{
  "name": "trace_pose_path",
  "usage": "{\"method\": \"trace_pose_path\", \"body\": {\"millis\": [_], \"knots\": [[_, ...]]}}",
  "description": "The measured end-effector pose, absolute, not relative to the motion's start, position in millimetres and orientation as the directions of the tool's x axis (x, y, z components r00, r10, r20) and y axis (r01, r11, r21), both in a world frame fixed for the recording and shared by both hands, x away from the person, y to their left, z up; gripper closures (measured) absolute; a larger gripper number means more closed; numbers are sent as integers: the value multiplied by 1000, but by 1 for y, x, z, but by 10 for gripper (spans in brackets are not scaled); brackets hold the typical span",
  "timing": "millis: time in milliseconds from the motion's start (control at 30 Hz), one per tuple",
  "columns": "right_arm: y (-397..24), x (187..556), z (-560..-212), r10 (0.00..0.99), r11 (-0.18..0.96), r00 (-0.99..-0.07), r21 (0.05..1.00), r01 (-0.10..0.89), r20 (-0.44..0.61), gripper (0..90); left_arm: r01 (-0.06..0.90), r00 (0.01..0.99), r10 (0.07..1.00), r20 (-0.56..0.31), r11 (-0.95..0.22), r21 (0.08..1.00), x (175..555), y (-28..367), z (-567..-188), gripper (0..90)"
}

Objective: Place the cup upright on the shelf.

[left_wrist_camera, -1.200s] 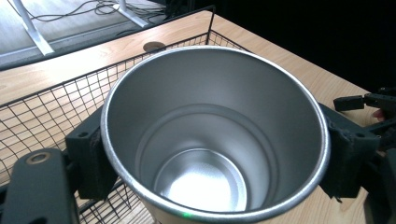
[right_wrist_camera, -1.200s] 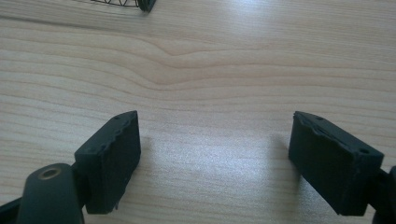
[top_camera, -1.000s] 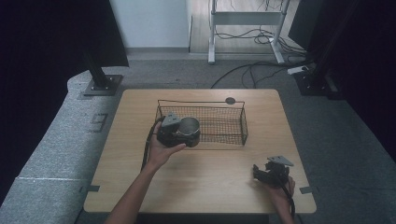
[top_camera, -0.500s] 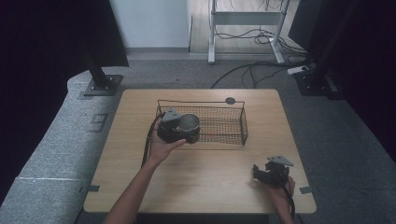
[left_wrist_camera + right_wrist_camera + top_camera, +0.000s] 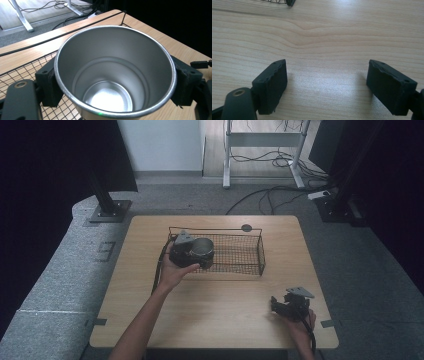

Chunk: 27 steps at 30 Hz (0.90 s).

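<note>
Cup moving into basket

Left gripper (image 5: 192, 254) clamps the steel cup (image 5: 113, 72), now shifted slightly up-frame from 1 s ago, over the left end of the wire basket (image 5: 250, 251) at frame centre. Looks like placement is underway. Right gripper (image 5: 334, 85) sits wide open, empty, lower right on the table (image 5: 225, 305)

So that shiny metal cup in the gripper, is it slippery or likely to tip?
Probably a bit slippery: the cup has smooth, polished walls, and the left gripper clamps it from both sides with only small pads. It looks thin-walled and empty, so likely light and stiff. Being wider at the rim than the base, it might tip if nudged.
</note>
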State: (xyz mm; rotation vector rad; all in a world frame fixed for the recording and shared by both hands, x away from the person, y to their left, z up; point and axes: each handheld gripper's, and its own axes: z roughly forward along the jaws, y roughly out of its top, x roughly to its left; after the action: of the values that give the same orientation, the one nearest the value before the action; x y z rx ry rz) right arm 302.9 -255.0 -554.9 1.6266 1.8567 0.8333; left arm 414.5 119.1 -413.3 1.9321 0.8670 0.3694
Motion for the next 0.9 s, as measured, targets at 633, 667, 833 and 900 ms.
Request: {"method": "trace_pose_path", "body": {"millis": [633, 667, 833, 900], "knots": [[-255, 303, -555, 991, 84, -135, 744, 663, 9, 170, 436, 690, 714, -119, -279, 855, 433, 117, -410, 163], [-255, 303, -555, 991, 84, -135, 744, 663, 9, 170, 434, 691, 714, -116, -282, 855, 434, 116, -410, 164], [-255, 303, -555, 991, 84, -135, 744, 663, 9, 170, 435, 689, 715, -116, -280, 856, 436, 115, -409, 164], [-255, 303, -555, 991, 83, -135, 745, 662, 10, 170, 434, 691, 714, -115, -283, 855, 436, 116, -410, 164]]}}
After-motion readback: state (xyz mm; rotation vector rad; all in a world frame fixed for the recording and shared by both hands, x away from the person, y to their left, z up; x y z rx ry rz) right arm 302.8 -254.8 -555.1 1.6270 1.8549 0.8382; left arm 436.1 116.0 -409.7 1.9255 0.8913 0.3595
